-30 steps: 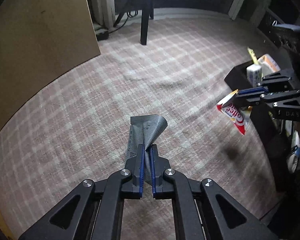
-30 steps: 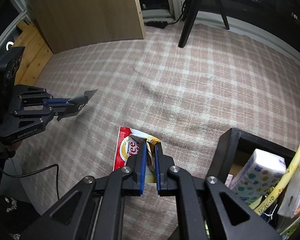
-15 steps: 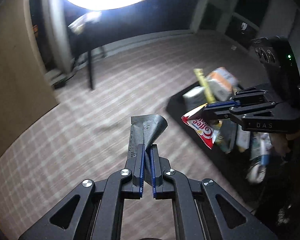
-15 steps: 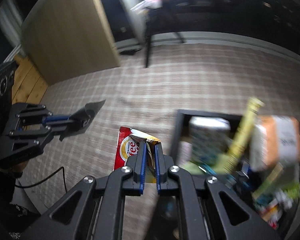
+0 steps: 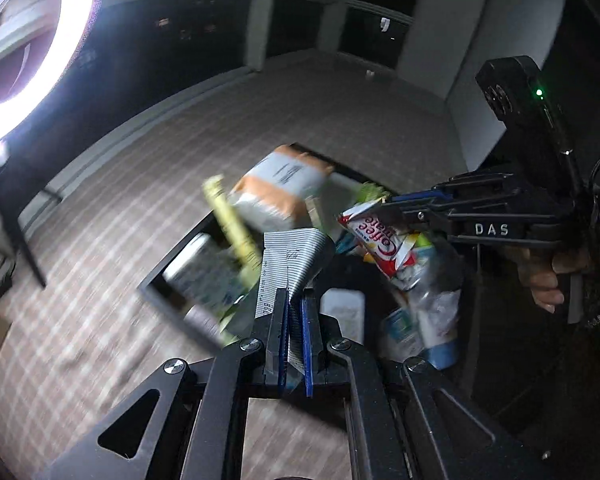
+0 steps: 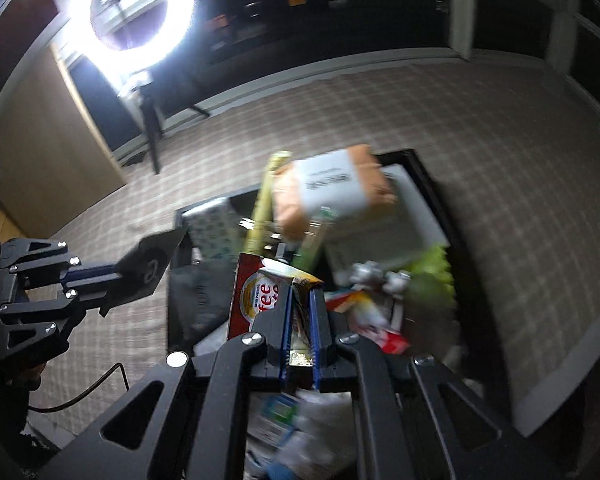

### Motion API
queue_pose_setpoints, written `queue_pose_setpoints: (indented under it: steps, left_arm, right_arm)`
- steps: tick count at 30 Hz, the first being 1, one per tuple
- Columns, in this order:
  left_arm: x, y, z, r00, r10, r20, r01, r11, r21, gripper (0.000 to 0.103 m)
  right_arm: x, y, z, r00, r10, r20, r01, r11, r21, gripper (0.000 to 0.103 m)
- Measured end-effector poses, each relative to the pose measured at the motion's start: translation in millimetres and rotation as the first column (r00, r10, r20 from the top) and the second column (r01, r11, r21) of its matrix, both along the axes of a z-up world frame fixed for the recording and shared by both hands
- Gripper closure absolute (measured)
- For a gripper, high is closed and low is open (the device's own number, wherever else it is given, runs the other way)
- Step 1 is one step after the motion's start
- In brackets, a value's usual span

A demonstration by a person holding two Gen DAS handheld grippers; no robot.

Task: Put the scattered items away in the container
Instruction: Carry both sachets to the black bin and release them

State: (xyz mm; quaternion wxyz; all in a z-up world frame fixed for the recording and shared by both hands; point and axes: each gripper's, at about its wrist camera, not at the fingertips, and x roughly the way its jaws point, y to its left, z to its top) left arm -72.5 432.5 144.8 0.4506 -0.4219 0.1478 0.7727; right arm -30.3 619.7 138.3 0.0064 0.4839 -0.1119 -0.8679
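A thin grey striped packet (image 5: 290,258), flat at its lower end and curled over at the top, is pinched between the closed jaws of the left gripper (image 5: 294,320), whose inner faces are lined with blue pads; the packet rises straight out of the jaws and hangs above the near part of the container (image 5: 168,276). A glossy red, white and yellow creamer sachet (image 6: 260,300), crumpled along its upper edge, is clamped between the closed jaws of the right gripper (image 6: 300,320), likewise blue-lined, and it is held over the middle of the same container (image 6: 428,184). In the left wrist view the right gripper (image 5: 384,204) is seen from the side with the sachet (image 5: 380,240) drooping from its tip, and part of a hand (image 5: 544,280) is seen on its handle. In the right wrist view the left gripper (image 6: 116,276) is seen at the left with the packet (image 6: 152,260) appearing as a dark flap just beside the container's near corner. The container is a black, straight-walled rectangular box standing on a checked carpet (image 6: 500,140) of pale woven squares. It is crowded with soft packages, much blurred: one orange and white bag (image 6: 332,188), one long yellow-green stick pack (image 6: 264,204), one patterned tissue pack (image 6: 212,232) and further items too smeared to be counted. One ring light (image 6: 132,12) glows above the floor. Two grippers and two held items are seen in all.
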Motion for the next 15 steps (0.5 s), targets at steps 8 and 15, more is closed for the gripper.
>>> queue_pose_setpoints:
  steps: [8,15]
  left_arm:
    - [2.0,21.9,10.7,0.998,0.008,-0.056,-0.008,1.0,0.009,0.053]
    - [-10.6,-9.7,8.4,0.996,0.087,-0.036,-0.087,0.996,-0.01,0.054]
  right_arm:
    - [12.5,15.8,13.8,0.994,-0.096,-0.06,0.098,0.995,0.025,0.053]
    - [5.2,5.8,20.1,0.995,-0.076,-0.071,0.078,0.997,0.028,0.053]
